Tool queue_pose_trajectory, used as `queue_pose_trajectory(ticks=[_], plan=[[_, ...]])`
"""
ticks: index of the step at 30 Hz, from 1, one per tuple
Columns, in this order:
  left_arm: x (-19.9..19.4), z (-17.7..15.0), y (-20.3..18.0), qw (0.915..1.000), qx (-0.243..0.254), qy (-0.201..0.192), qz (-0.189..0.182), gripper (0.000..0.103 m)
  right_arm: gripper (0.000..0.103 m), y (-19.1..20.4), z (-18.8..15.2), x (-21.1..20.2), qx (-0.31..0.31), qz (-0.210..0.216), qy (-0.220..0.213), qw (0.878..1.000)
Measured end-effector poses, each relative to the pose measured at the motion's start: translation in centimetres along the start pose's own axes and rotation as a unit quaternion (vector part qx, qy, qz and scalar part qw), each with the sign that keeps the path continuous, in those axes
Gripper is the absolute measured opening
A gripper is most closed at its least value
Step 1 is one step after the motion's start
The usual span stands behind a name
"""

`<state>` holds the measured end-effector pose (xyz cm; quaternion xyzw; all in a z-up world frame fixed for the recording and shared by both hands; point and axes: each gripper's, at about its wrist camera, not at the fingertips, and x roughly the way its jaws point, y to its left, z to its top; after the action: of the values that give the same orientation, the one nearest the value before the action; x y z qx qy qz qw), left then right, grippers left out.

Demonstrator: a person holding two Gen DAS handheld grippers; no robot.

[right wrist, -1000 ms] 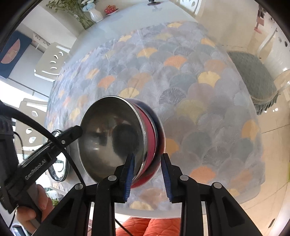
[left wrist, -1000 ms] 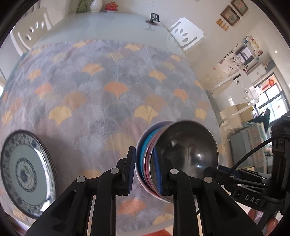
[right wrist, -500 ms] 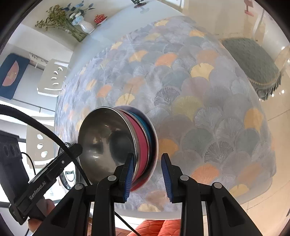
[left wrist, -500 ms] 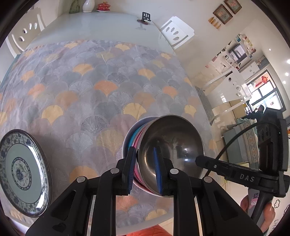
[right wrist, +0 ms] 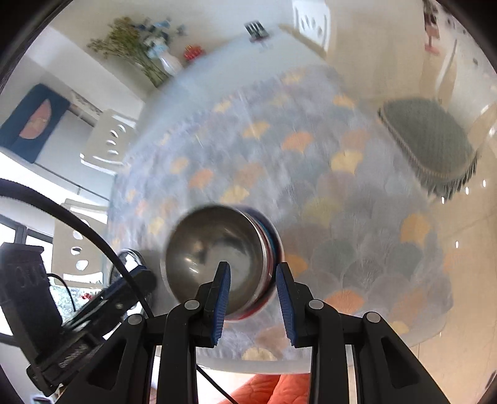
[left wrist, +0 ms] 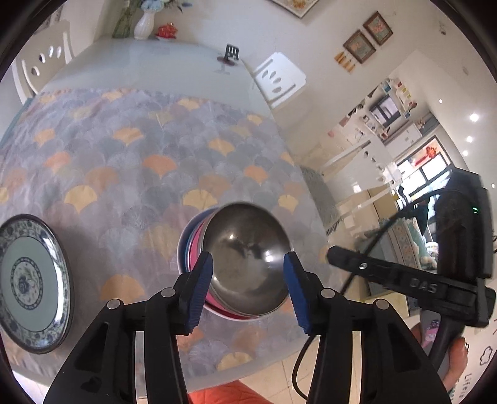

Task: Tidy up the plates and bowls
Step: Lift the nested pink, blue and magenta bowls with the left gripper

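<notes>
One word, "DAS", marks the right gripper [left wrist: 416,284].

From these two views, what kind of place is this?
Most likely a home dining room. A long table under a patterned cloth has white chairs around it, with a flower vase at the far end, framed pictures on the wall, and stacked bowls beside a plate.

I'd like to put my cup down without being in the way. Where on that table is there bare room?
The patterned cloth beyond the bowl stack lies bare, as does the glass strip before the vase. The near edge is crowded: stack, patterned plate and both grippers.
</notes>
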<state>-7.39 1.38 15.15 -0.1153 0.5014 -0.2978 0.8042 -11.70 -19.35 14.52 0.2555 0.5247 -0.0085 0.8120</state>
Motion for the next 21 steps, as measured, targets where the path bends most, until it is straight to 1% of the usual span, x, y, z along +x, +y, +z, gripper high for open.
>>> queue_pose_trajectory(ticks=[1,2,3,4,5,6,7,9,10,12,13,15,18,21], plan=[[-0.5,0.1,-0.1,1.0,-0.004,-0.008,-0.003,0.045,0.031,0.5,0.0,-1.2,-0.006,0.002,-0.024,1.0],[-1.2,0.3,-0.2,0.9998,-0.01,-0.017,-0.006,0.047,0.042,0.7,0.0,-1.9,-0.009,0.003,-0.039,0.999],[-1.9,0.5,-0.2,0.9994,-0.019,-0.028,-0.005,0.051,0.05,1.1,0.0,-2.8,-0.014,0.005,-0.06,0.998],[-2.3,0.5,-0.2,0.9991,-0.024,-0.033,-0.006,0.063,0.063,1.3,-0.1,-3.6,-0.016,0.006,-0.078,0.997],[-2.7,0.5,-0.1,0.9986,-0.031,-0.041,-0.007,0.068,0.072,1.5,-0.2,-4.2,-0.017,0.006,-0.095,0.995],[-3.1,0.4,-0.1,0.9982,-0.036,-0.048,-0.008,0.068,0.075,1.8,-0.3,-4.6,-0.02,0.002,-0.107,0.994],[-3.1,0.3,-0.1,0.9984,-0.033,-0.046,-0.011,0.068,0.076,2.0,-0.4,-4.7,-0.025,-0.006,-0.112,0.993],[-2.8,-0.1,-0.4,0.9993,-0.006,-0.033,-0.015,0.066,0.076,2.6,-0.6,-4.1,-0.043,-0.031,-0.1,0.994],[-2.5,-0.6,-0.6,0.9995,0.009,-0.032,0.002,0.066,0.076,2.8,-0.7,-3.7,-0.051,-0.039,-0.089,0.994],[-2.1,-1.4,-0.7,0.9989,0.022,-0.028,0.032,0.066,0.076,2.6,-1.2,-2.7,-0.062,-0.047,-0.074,0.994],[-1.8,-1.7,-0.7,0.9989,0.021,-0.025,0.034,0.066,0.076,2.5,-1.3,-2.3,-0.066,-0.051,-0.071,0.994],[-1.1,-1.8,-0.3,0.9993,0.005,-0.014,0.035,0.066,0.076,2.2,-1.5,-1.5,-0.072,-0.052,-0.064,0.994],[-0.2,-1.4,0.3,0.9993,-0.016,-0.004,0.033,0.066,0.076,2.0,-1.1,-0.1,-0.084,-0.058,-0.037,0.994],[0.6,-1.1,0.5,0.9986,-0.026,0.003,0.045,0.066,0.076,1.5,-0.4,0.4,-0.087,-0.055,-0.024,0.994]])
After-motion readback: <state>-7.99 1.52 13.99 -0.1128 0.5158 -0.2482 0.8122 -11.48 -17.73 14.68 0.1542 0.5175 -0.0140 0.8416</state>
